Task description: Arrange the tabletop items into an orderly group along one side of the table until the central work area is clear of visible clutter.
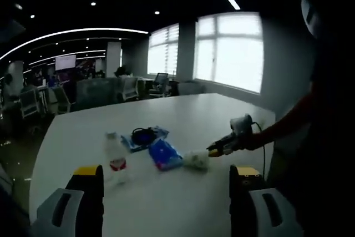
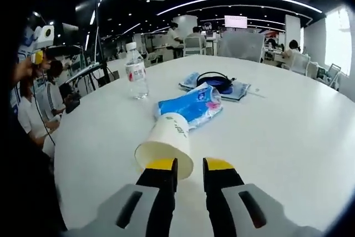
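Note:
A paper cup [image 2: 165, 142] lies on its side on the white table [image 2: 288, 137], its mouth facing my right gripper [image 2: 189, 165]. The two jaws stand a narrow gap apart, open, the left one over the cup's mouth and the rim's edge in the gap. Just behind the cup is a blue packet [image 2: 191, 104], then a black cable coil [image 2: 215, 80] on a flat blue pack, and an upright water bottle [image 2: 135, 70]. My left gripper [image 1: 166, 173] hangs wide open above the near table edge, holding nothing. From there I see the bottle [image 1: 115, 156], packet [image 1: 165, 154], cup [image 1: 196, 159] and right gripper [image 1: 219, 148].
A hand and dark sleeve [image 1: 288, 123] carry the right gripper in from the right. Office chairs [image 1: 127, 87] and desks stand beyond the table's far edge, with bright windows [image 1: 233, 48] behind. People sit at the left [image 2: 33, 115].

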Motion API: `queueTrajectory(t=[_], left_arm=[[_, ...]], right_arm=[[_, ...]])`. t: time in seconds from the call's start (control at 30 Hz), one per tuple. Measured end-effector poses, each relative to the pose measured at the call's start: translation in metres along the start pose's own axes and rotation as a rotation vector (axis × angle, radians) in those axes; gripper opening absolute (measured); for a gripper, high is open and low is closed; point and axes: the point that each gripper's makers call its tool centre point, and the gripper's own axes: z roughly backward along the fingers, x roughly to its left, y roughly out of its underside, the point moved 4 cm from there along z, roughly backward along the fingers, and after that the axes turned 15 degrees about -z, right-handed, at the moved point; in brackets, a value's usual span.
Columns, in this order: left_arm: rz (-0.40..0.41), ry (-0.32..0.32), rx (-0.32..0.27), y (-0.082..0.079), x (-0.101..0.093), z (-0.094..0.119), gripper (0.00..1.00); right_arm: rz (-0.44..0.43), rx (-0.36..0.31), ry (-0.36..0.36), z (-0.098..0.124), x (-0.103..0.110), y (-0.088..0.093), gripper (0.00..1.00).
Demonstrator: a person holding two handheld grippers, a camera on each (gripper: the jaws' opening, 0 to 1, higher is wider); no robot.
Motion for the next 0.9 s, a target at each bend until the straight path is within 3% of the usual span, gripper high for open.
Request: queueTrajectory(t=[0.17,0.27,0.6,0.9], left_arm=[[-0.011,-0.005,0.01,0.002,-0.001,0.001,0.97],[-0.02,0.0,0.016,0.003,-0.003,0.0,0.99],[-0.062,0.019,0.048,0.012,0.002,-0.002,0.98],[-0.081,0.005,0.043,0.013,0.012,0.0,0.97]], right_arm=[[-0.011,-0.007,0.005,-0.001,0.001,-0.001,0.01],[-0.012,-0.007,-0.001,0.001,0.004,-0.001,0.0],[-0.016,-0.026,-0.032,0.011,0.016,-0.003,0.0],[-0.118,-0.087,-0.061,0.025,0.031,-0.026,0.0]])
